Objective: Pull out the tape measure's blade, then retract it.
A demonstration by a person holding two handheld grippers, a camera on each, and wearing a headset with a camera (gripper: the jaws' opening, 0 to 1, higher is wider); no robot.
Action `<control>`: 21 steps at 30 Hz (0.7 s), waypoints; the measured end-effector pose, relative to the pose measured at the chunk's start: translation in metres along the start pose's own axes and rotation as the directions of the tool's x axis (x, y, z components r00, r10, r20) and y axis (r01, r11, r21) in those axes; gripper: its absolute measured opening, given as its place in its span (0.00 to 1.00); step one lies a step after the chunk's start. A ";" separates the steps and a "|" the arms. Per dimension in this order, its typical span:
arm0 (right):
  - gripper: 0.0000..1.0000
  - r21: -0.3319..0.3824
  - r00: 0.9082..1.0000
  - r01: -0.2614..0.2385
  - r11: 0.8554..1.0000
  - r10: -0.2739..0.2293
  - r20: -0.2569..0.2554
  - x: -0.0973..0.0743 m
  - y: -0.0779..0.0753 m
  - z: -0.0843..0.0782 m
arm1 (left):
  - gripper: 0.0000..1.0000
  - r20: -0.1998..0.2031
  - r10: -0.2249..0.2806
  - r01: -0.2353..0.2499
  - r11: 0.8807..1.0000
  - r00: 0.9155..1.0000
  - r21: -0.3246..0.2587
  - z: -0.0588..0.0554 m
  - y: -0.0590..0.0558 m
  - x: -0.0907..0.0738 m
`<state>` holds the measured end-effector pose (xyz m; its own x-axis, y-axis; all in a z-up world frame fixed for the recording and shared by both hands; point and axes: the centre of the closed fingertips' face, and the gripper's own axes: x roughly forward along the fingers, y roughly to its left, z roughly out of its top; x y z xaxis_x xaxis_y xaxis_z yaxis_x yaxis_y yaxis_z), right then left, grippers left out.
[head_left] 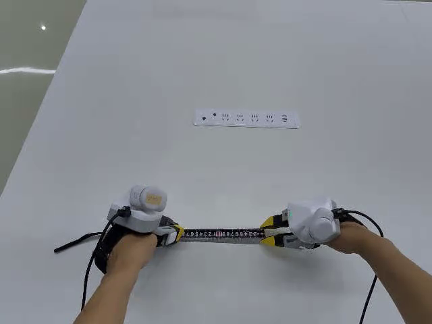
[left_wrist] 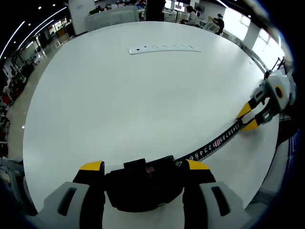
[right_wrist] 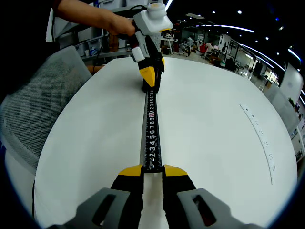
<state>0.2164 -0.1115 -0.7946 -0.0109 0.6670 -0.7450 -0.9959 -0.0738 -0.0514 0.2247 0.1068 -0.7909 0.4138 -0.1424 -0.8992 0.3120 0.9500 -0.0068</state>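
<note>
While your left gripper (left_wrist: 144, 166) clamps the tape measure's black case (left_wrist: 143, 190) and your right gripper (right_wrist: 152, 170) pinches the blade (right_wrist: 151, 129) tip, draw rightward, straight and low, without twisting.

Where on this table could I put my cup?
Bare: between the white power strip and the extended numbered blade, and the white table beyond it. Crowded: the near edge, where the left gripper holds the black tape measure case, the right gripper the blade.
</note>
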 end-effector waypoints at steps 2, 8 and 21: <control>0.14 0.000 1.000 0.000 1.000 0.000 0.001 0.000 0.000 0.001 | 0.62 -0.002 -0.001 0.001 1.000 1.000 0.000 0.000 0.000 0.000; 0.14 0.000 1.000 -0.002 1.000 0.002 0.003 0.004 0.000 0.004 | 0.63 -0.001 -0.002 0.002 1.000 1.000 -0.001 0.000 0.000 -0.001; 0.14 -0.001 1.000 -0.004 1.000 0.004 0.009 0.011 0.001 0.011 | 0.63 -0.002 -0.003 0.003 1.000 1.000 -0.001 -0.001 0.002 0.004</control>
<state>0.2143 -0.0966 -0.7954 -0.0155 0.6730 -0.7395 -0.9958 -0.0771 -0.0493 0.2266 0.1084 -0.7950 0.4111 -0.1450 -0.9000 0.3129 0.9497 -0.0100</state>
